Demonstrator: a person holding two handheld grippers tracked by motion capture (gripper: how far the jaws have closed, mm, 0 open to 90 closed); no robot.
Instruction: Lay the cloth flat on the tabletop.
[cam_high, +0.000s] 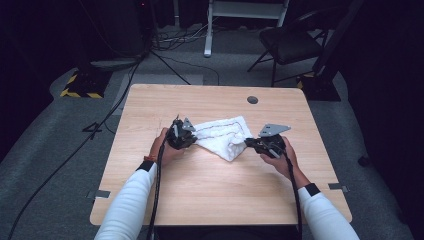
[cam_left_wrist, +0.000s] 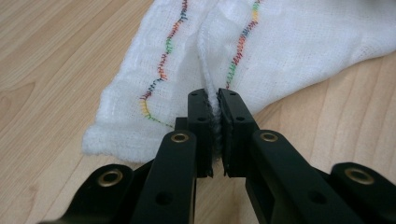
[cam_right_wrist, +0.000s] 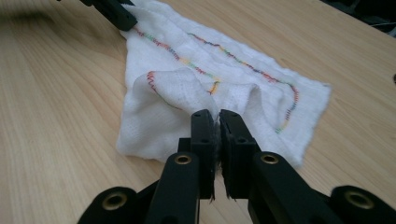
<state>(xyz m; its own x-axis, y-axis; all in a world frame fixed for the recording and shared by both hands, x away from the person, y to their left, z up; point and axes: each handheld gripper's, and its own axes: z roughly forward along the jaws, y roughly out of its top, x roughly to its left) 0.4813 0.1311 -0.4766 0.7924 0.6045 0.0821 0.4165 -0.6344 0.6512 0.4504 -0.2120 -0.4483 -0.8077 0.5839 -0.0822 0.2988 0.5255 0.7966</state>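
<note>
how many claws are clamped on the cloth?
2. The left claw pinches a fold at one end of the cloth; the right claw pinches its edge at the opposite end.

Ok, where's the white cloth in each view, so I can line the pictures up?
High view: the cloth lies at the table's middle, stretched between the left tongs and right tongs.
Left gripper view: upper middle and right, its edge pinched in the left tongs.
Right gripper view: centre, its near fold pinched in the right tongs.
Shared landmark: the rainbow stitching on the cloth.
</note>
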